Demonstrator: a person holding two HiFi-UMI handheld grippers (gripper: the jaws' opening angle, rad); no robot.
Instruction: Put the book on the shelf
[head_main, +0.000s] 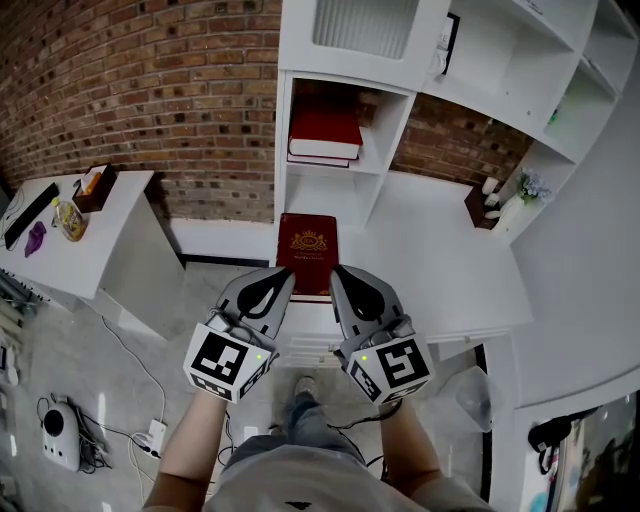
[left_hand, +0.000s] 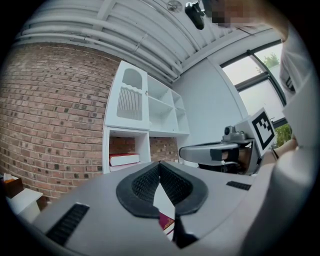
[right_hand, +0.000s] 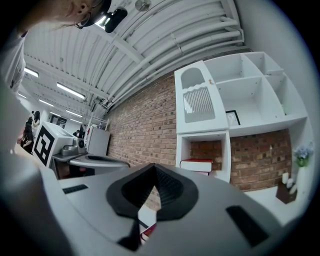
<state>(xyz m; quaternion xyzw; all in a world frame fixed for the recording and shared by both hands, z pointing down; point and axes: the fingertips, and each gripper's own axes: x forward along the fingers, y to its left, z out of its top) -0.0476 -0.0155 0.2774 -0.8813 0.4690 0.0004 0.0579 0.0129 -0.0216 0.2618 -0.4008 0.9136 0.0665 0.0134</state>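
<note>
A dark red book (head_main: 307, 250) with a gold emblem lies flat in front of the white shelf unit (head_main: 345, 60), its near end between my two grippers. The left gripper (head_main: 284, 274) is shut, with its tip against the book's left edge. The right gripper (head_main: 337, 271) is shut, with its tip at the right edge. I cannot tell whether the book rests on the white counter (head_main: 440, 260) or is squeezed up between the tips. In the left gripper view the jaws (left_hand: 160, 165) meet, and a sliver of the book (left_hand: 166, 222) shows below them. The right gripper (right_hand: 153, 167) looks the same.
A shelf cubby holds two stacked red books (head_main: 325, 135), with an open cubby (head_main: 325, 195) beneath it. A white side table (head_main: 80, 250) with small items stands at the left. A vase with flowers (head_main: 515, 205) sits at the right, and cables and a device (head_main: 60, 435) lie on the floor.
</note>
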